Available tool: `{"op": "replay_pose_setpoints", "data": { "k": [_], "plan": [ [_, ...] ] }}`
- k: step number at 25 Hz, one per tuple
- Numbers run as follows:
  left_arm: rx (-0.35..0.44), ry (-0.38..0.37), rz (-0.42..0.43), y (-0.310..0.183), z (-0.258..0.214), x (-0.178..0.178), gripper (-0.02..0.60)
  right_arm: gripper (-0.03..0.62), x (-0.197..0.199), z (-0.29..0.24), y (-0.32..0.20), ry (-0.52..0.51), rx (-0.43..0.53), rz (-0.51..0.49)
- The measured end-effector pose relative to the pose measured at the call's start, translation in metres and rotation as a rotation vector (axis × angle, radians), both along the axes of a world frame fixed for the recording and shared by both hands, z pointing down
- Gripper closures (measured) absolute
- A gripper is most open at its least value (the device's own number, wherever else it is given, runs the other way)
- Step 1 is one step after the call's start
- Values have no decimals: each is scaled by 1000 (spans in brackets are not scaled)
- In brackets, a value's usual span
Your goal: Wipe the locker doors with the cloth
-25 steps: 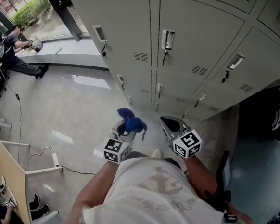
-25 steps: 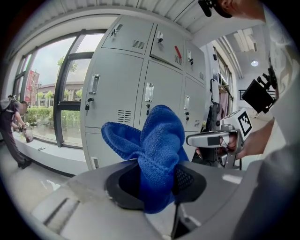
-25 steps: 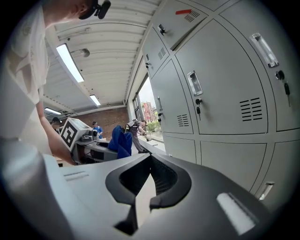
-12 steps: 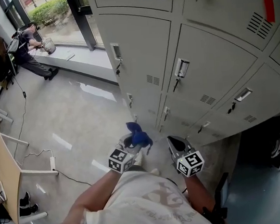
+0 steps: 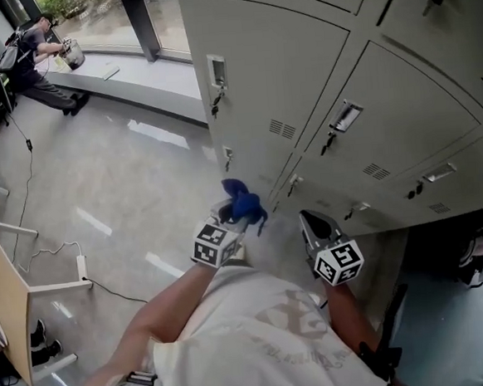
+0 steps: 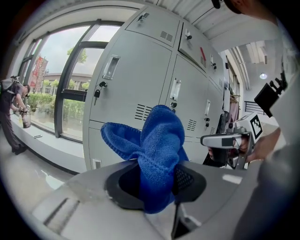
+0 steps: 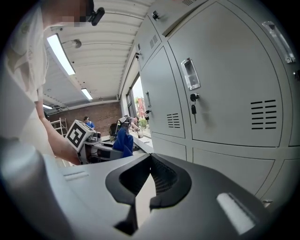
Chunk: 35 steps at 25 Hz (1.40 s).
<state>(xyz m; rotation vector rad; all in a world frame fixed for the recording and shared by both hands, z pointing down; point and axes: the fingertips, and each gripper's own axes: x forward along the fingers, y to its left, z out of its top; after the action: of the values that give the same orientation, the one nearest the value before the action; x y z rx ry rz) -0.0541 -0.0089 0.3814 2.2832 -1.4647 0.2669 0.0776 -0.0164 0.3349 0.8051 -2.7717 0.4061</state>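
Observation:
The blue cloth [image 5: 244, 203] sticks up out of my left gripper [image 5: 233, 216], which is shut on it. In the left gripper view the cloth [image 6: 157, 140] bulges from between the jaws of the left gripper [image 6: 157, 176] and hides the lower locker doors. Grey locker doors [image 5: 277, 68] with handles and keys [image 5: 215, 72] stand a short way ahead of both grippers. My right gripper [image 5: 313, 223] is shut with nothing in it, level with the left and apart from the lockers. In the right gripper view its tips [image 7: 150, 157] meet, beside a locker door [image 7: 225, 84].
A person [image 5: 35, 54] crouches by the window ledge at the far left. A wooden table edge [image 5: 5, 306] and a power strip with cable [image 5: 81, 267] lie on the floor to the left. Dark bags [image 5: 479, 252] sit right of the lockers.
The lockers have come closer and fill more of the head view. Both grippers have moved toward them, the left still holding the cloth.

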Motion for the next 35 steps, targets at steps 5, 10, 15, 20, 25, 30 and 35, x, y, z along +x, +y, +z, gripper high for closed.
{"op": "replay_pose_setpoints", "data": {
  "k": [5,10,15,20,25,30,35],
  "plan": [
    [-17,1,24,-15,11,-26,453,586,-22,-2,-13,12,-2,35],
    [-21,-8,43,-36,27,-50,453,586,-41,2,-25,32,3,67],
    [-30,-11,73,-53,34,-71,453,586,-58,-1,-34,35,5,109],
    [-45,-10,119,-62,43,-83,453,586,-71,4,-34,56,1,136],
    [-49,-18,109,-77,46,-100,453,586,-79,15,-42,85,-12,144],
    [-54,-45,92,-94,59,-117,453,586,-82,21,-47,84,-28,153],
    [-77,-77,34,-117,70,-141,453,588,-85,25,-52,89,-35,129]
  ]
}}
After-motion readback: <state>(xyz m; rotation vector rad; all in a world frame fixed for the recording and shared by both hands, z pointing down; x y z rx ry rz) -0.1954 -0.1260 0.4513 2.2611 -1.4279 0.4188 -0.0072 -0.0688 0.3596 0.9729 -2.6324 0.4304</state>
